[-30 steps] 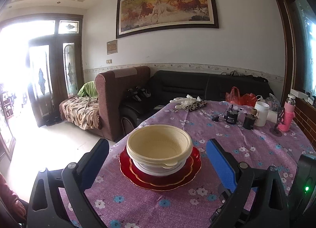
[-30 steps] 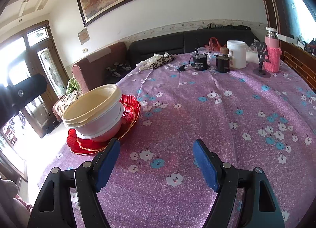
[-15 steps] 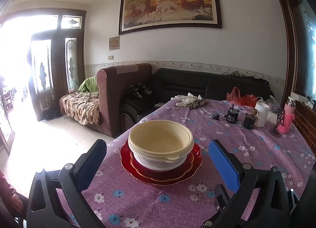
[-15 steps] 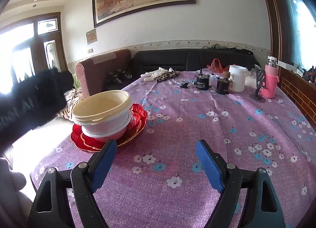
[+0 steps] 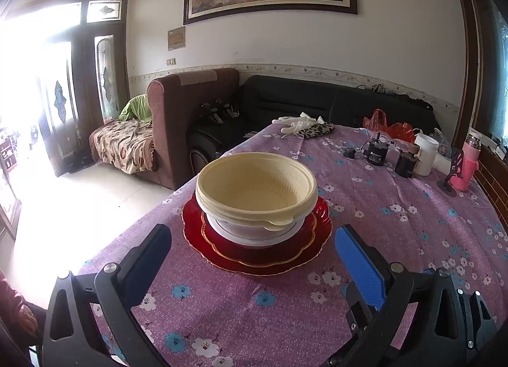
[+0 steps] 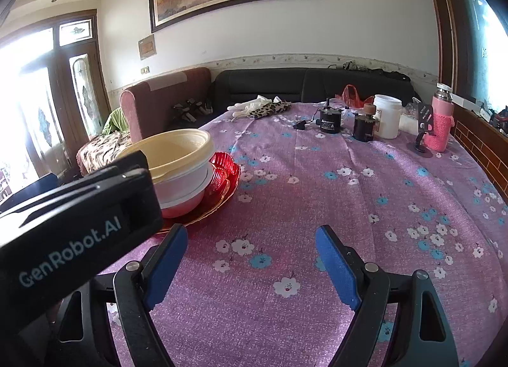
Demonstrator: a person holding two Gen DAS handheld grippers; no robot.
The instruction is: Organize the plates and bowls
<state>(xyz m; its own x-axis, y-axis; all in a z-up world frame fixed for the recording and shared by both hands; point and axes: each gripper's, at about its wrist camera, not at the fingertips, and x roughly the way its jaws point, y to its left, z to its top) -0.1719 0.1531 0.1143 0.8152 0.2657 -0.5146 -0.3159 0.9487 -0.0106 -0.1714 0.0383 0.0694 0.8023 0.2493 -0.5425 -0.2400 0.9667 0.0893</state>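
Observation:
A cream bowl (image 5: 257, 189) sits nested in a white bowl (image 5: 250, 233) on stacked red plates (image 5: 257, 256) near the table's left edge. The stack also shows in the right wrist view, cream bowl (image 6: 177, 154), white bowl (image 6: 181, 189) and red plates (image 6: 222, 176). My left gripper (image 5: 254, 256) is open and empty, just short of the stack, facing it. My right gripper (image 6: 250, 256) is open and empty over bare tablecloth to the right of the stack. The left gripper's black body (image 6: 73, 227) hides part of the stack in the right wrist view.
The round table has a purple flowered cloth (image 6: 317, 195). At its far side stand a white tub (image 6: 385, 116), two black devices (image 6: 330, 119), a pink bottle (image 6: 439, 122) and gloves with a leopard cloth (image 6: 263, 106). Sofas stand beyond the table.
The left gripper has drawn back a little and risen, still facing the stack. Its body has come into the right wrist view at the left. The stack has not moved.

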